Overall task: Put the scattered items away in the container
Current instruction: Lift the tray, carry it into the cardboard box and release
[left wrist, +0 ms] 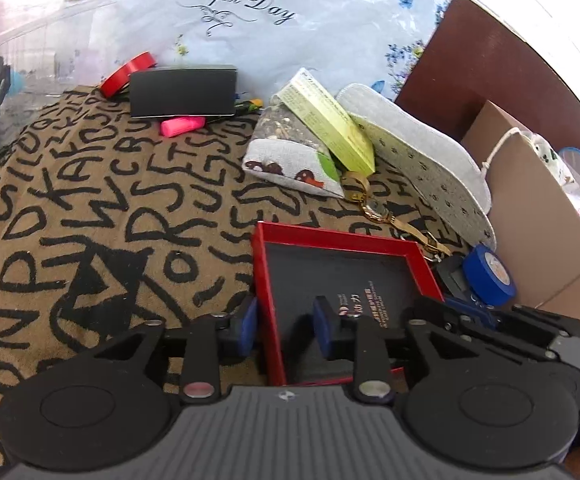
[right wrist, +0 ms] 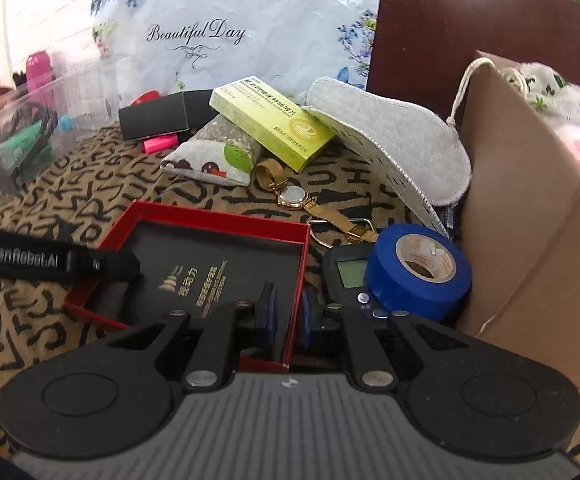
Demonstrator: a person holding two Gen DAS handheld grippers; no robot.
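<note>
A shallow red box (left wrist: 332,240) (right wrist: 210,216) with a black lining lies on the letter-print cloth. My left gripper (left wrist: 286,322) straddles its left wall. The outer pad is beside the wall and the inner pad stands apart inside the box, so it is open. One of its fingers (right wrist: 120,264) shows in the right wrist view. My right gripper (right wrist: 288,312) has its pads closed on the box's right wall. The clear plastic container (left wrist: 18,40) (right wrist: 14,128) sits at the far left and holds green and pink items.
Scattered beyond the box are a gold watch (right wrist: 292,196), blue tape roll (right wrist: 418,268), black digital scale (right wrist: 346,272), grey insole (right wrist: 390,140), yellow-green carton (right wrist: 270,124), fabric pouch (right wrist: 210,160), pink marker (right wrist: 158,143), black case (left wrist: 182,92) and red tape (left wrist: 126,72). A brown paper bag (right wrist: 530,208) stands at the right.
</note>
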